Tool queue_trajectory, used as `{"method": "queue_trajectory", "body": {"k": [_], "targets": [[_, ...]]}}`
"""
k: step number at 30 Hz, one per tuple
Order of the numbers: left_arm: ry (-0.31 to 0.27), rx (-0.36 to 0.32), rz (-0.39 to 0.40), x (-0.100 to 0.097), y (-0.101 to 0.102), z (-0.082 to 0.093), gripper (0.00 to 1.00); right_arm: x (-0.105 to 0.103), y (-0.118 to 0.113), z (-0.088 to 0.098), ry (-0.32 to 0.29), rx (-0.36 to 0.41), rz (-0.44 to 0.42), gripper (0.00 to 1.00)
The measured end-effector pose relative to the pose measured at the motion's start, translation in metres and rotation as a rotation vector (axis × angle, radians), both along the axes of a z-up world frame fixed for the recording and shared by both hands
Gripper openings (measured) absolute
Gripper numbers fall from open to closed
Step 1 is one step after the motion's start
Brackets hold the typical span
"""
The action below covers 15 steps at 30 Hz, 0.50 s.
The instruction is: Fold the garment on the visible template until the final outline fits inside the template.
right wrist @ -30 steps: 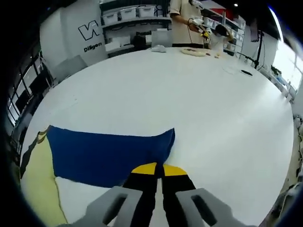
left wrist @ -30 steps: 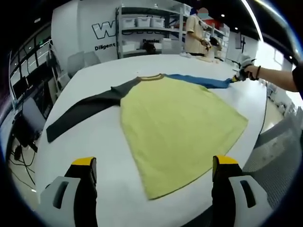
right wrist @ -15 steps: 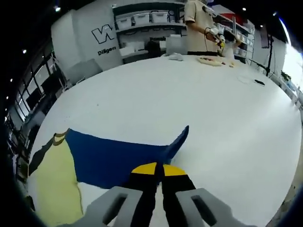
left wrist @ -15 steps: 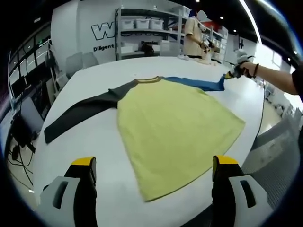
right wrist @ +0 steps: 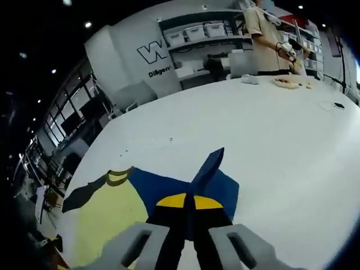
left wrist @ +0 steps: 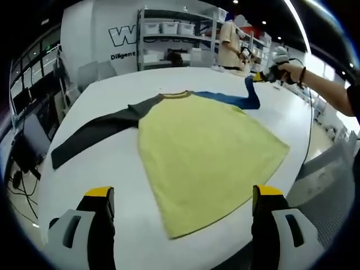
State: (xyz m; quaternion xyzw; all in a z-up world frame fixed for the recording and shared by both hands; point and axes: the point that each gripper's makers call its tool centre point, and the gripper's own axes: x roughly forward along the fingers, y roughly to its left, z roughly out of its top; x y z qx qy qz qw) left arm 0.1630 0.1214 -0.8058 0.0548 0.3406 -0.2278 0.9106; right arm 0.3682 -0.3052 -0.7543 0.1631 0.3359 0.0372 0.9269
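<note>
A long-sleeved shirt lies spread on the white table (left wrist: pixel 112 163): yellow body (left wrist: pixel 208 152), dark grey sleeve (left wrist: pixel 93 132) stretched to the left, blue sleeve (left wrist: pixel 230 98) to the right. In the left gripper view my left gripper (left wrist: pixel 183 197) hovers open over the table's near edge, short of the shirt's hem. My right gripper (left wrist: pixel 264 75), held by a person's hand, has the blue sleeve's cuff lifted off the table. In the right gripper view, the right gripper (right wrist: pixel 188 198) is shut on the blue sleeve (right wrist: pixel 211 174), which folds back towards the yellow body (right wrist: pixel 107 216).
Shelves with white bins (left wrist: pixel 169 34) stand against the back wall. A person (left wrist: pixel 229 42) works at the table's far side with small items (right wrist: pixel 289 82) lying there. Chairs and cables (left wrist: pixel 22 163) sit to the left of the table.
My right gripper has risen and swung the blue sleeve's cuff up and inward towards the shirt's body. The left gripper has stayed where it was, open.
</note>
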Motion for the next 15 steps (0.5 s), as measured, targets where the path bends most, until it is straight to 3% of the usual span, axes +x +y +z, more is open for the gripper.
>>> {"method": "queue_trajectory", "body": {"k": [7,15], "targets": [[-0.005,-0.021,-0.018,-0.001,-0.006,0.003,0.99,0.014,0.060,0.019,-0.062,0.091,0.120,0.00],[-0.008,-0.014,-0.021,-0.002,-0.005,0.003,0.99,0.021,0.118,0.028,-0.082,0.122,0.204,0.00]]}}
